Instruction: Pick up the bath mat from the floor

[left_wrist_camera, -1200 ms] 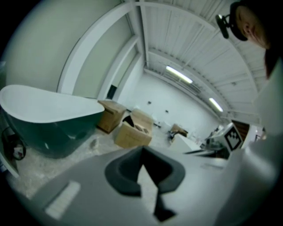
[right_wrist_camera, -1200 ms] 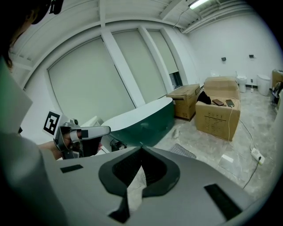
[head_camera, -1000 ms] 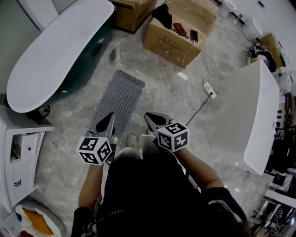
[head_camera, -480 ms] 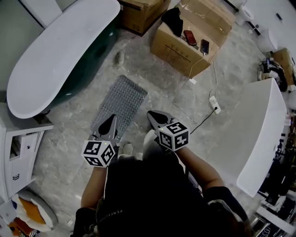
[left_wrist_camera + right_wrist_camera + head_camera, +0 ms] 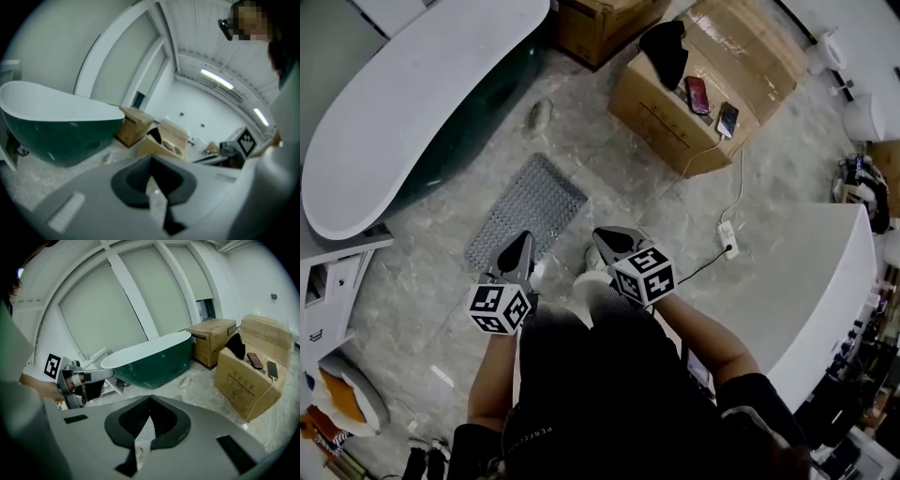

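Observation:
The grey studded bath mat (image 5: 528,206) lies flat on the marble floor beside the tub. My left gripper (image 5: 518,246) hangs over the mat's near end, with its jaws together and nothing between them. My right gripper (image 5: 606,236) is held to the right of the mat, over bare floor, also shut and empty. Both are well above the floor, in front of the person's body. In the right gripper view a strip of the mat (image 5: 146,430) shows through the gap below the shut jaw tips (image 5: 150,398). In the left gripper view the jaws (image 5: 150,159) meet at a point.
A dark green bathtub (image 5: 412,103) with a white rim stands left of the mat. Cardboard boxes (image 5: 703,94) with two phones on top stand at the back. A power strip and cable (image 5: 727,232) lie on the floor at the right. A white cabinet (image 5: 328,291) stands at left and a white tub (image 5: 825,281) at right.
The view has swung a little, so the mat sits further left and more slanted in the picture. Both grippers stay shut in front of the body. The mat still lies on the floor.

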Motion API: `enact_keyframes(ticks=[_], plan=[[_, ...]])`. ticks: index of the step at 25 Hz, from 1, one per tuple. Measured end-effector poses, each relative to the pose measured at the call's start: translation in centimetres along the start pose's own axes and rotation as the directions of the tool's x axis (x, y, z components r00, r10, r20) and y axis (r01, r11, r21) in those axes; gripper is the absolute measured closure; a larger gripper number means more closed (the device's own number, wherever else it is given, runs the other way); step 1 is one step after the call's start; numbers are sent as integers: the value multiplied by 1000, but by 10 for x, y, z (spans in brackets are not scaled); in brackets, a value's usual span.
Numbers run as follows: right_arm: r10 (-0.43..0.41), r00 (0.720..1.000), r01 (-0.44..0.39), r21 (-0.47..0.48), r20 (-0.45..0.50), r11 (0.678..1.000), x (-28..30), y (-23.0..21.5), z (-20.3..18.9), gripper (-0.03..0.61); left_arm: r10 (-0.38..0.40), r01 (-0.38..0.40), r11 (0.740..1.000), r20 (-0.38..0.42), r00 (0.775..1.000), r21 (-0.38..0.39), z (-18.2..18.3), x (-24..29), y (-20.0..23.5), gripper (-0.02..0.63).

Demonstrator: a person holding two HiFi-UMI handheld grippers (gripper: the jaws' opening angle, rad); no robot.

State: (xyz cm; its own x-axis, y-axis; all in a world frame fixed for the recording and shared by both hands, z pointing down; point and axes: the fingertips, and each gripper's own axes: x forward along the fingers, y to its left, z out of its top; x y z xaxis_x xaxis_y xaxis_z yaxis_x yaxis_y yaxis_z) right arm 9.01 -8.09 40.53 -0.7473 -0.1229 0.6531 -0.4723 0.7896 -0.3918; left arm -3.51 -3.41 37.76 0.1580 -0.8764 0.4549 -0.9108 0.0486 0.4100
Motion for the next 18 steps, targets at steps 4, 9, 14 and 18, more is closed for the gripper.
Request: enact_keyframes(ticks=[4, 9, 14, 18], plan=[[47, 998, -48, -10, -35, 999, 15, -30, -4, 580, 70, -70, 998, 9, 997, 5, -5, 21, 7, 609], [95, 994, -95, 4, -53, 996, 47, -53, -9, 580, 111, -111, 994, -14, 994, -16, -17, 37, 18, 609], [103, 993, -101, 32, -62, 994, 80, -64, -18, 578, 104, -104, 995, -100, 989, 4, -46, 60, 34, 609], [89, 990, -90, -1, -112, 996, 105, -67, -39, 578, 84, -87, 996, -143, 986, -15, -76, 75, 46, 609]])
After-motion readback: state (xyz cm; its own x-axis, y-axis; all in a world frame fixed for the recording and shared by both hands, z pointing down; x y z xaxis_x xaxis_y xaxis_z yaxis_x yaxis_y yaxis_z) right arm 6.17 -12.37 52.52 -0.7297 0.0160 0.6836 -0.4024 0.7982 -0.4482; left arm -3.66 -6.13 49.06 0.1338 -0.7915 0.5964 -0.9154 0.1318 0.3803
